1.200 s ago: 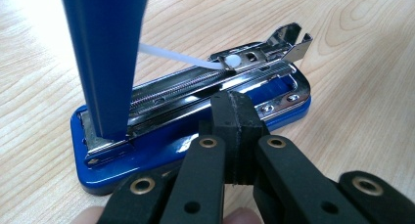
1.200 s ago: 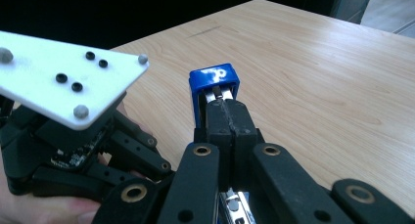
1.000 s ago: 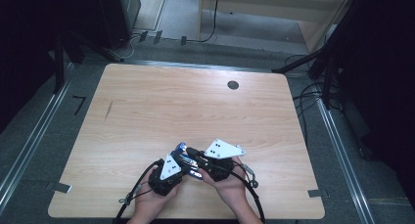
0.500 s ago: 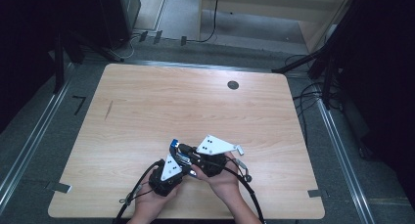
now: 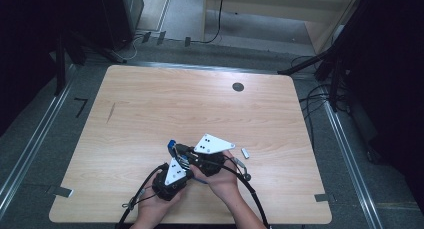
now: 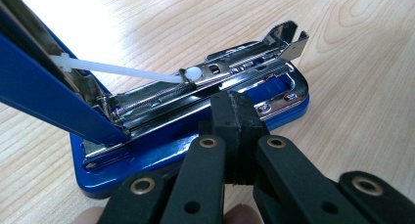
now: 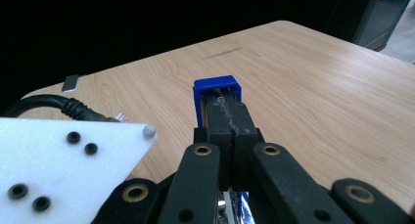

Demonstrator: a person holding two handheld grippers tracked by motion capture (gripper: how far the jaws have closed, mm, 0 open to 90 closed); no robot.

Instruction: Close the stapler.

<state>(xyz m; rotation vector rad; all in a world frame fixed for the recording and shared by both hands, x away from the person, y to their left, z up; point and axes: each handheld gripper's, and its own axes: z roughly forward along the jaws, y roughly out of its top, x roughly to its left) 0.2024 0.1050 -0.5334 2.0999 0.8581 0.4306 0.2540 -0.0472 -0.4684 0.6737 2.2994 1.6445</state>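
Near table's (image 5: 150, 104) front edge: blue stapler (image 6: 195, 106) swung open, staple strip (image 5: 245, 152) lying beside. Left gripper (image 6: 234, 131) jaws pressed together against base, right gripper (image 7: 230, 123) jaws together behind raised lid — loading step, likely. Next: fetch strip, drop into magazine.

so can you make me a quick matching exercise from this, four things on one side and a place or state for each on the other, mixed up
Things
1. blue stapler
2. small silver bar
3. round dark grommet
4. left claw

Places or states
a. set in the table near its far edge
b. jaws shut
c. opened up, lid raised off the metal magazine
d. lying flat on the table, just right of the hands

Pairs: 1-c, 2-d, 3-a, 4-b
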